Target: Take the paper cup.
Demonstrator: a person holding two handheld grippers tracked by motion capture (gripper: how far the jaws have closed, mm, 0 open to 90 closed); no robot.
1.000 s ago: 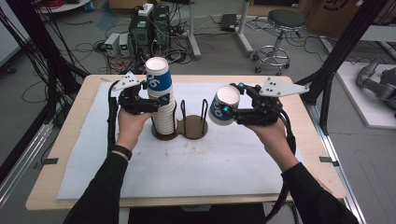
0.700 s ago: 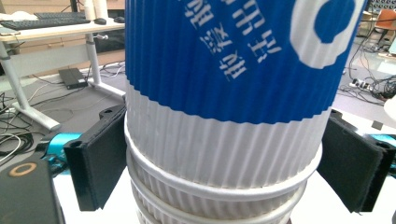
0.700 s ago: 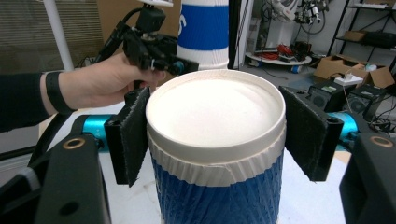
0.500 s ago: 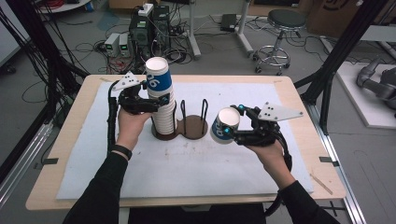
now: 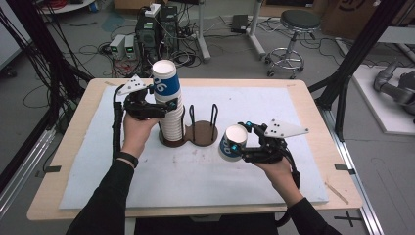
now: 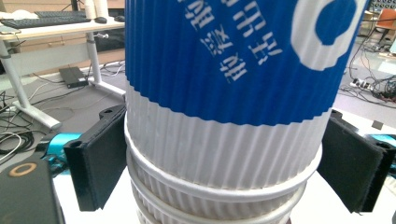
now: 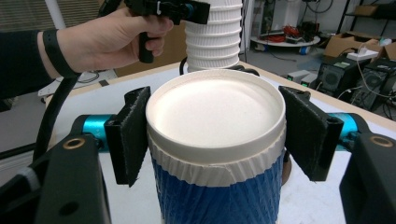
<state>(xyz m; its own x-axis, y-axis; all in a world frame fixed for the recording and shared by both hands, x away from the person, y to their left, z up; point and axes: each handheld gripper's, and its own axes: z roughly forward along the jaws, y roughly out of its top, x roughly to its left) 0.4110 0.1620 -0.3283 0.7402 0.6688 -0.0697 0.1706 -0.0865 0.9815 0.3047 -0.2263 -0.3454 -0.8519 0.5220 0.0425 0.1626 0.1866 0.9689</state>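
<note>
Right gripper (image 5: 241, 143) pinches a single blue-and-white ribbed cup (image 5: 231, 143), tilted, at four o'clock of the holder (image 5: 195, 134). Left gripper (image 5: 164, 105) jaws clamp the upright cup stack (image 5: 167, 105) in the holder's left ring. The white mat (image 5: 195, 181) lies open toward its near edge.

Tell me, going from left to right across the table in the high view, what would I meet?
Left gripper → stack of paper cups → brown cup holder → single paper cup → right gripper with its grey plate.
</note>
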